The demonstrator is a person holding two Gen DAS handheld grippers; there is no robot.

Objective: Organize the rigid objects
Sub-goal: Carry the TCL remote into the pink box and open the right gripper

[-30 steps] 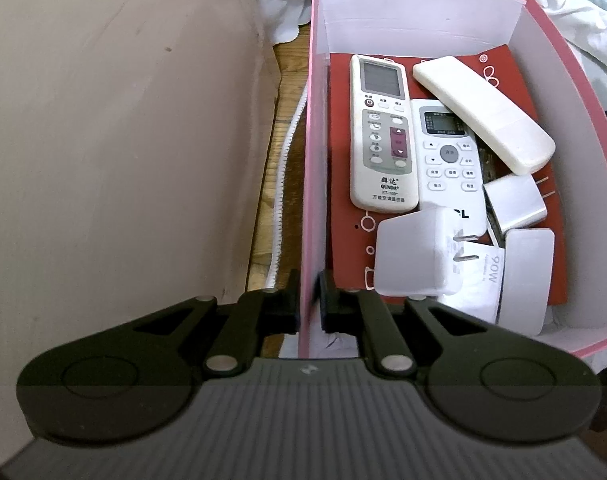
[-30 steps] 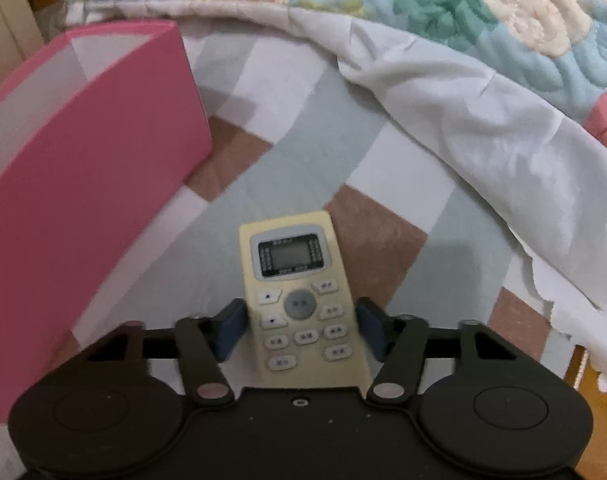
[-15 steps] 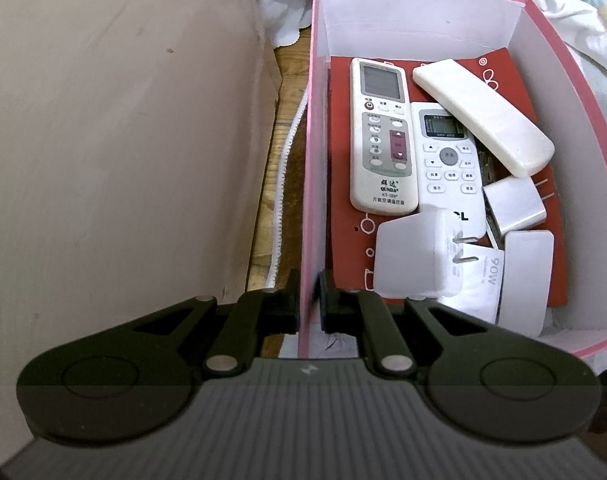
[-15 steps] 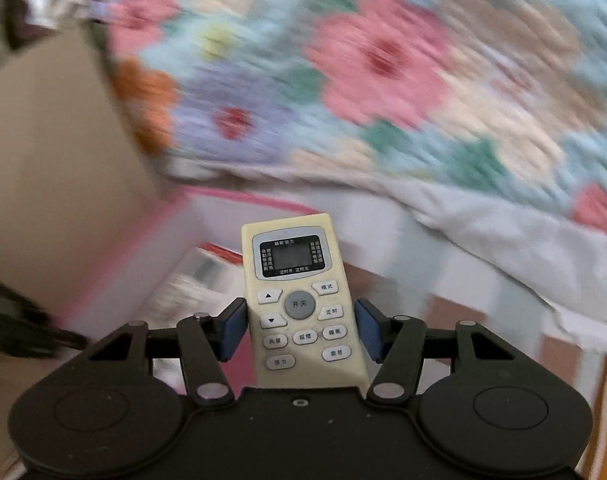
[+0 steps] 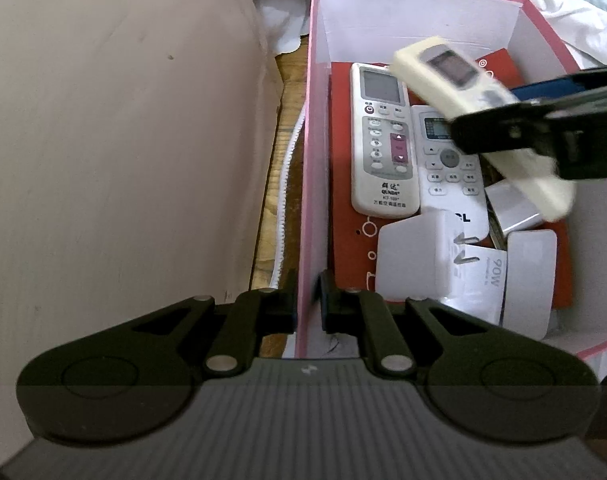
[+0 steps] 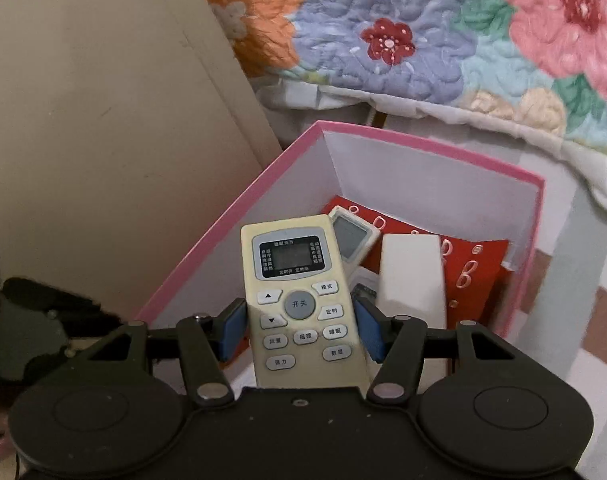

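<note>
The right claw (image 6: 301, 330) squeezes a pale yellow plastic remote with a small screen and grey buttons (image 6: 299, 300) between its blue pads and holds it in the air over the pink cardboard box with white inside walls (image 6: 431, 148). The left claw (image 5: 306, 300) is pinched shut on the box's near wall. This looks like the putting-in step. Next the remote should go down low and the claw should let go. Two white remotes (image 5: 383, 140) and white plug blocks (image 5: 415, 256) already lie inside.
</note>
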